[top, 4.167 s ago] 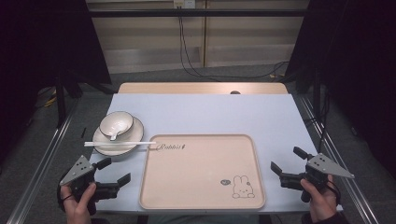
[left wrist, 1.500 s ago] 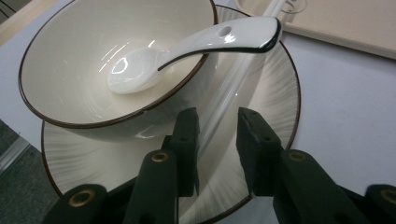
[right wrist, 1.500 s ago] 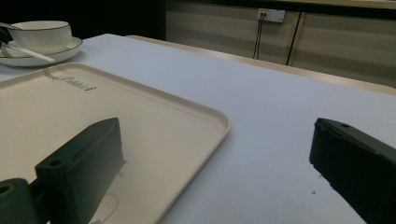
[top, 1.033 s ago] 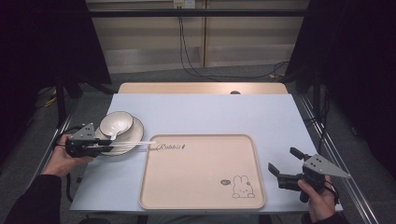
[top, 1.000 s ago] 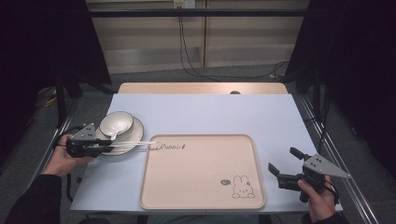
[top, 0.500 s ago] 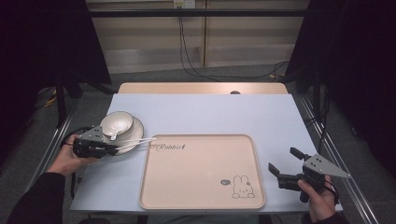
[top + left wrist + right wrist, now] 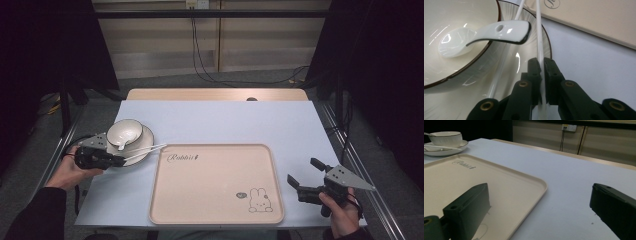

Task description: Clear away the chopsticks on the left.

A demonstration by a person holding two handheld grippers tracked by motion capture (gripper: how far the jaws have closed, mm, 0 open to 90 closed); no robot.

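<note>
Two white chopsticks (image 7: 539, 37) lie across a white plate (image 7: 142, 145) at the desk's (image 7: 220, 120) left; the left hand-held gripper (image 7: 542, 65) pinches one. A bowl (image 7: 124, 133) holding a spoon (image 7: 486, 35) sits on the plate. Right hand-held gripper (image 7: 303, 180), jaws spread, hovers beside the beige tray (image 7: 215, 200).

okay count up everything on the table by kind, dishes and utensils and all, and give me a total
Bowl: 1
Plate: 1
Spoon: 1
Chopsticks: 2
Tray: 1
Total: 6
</note>
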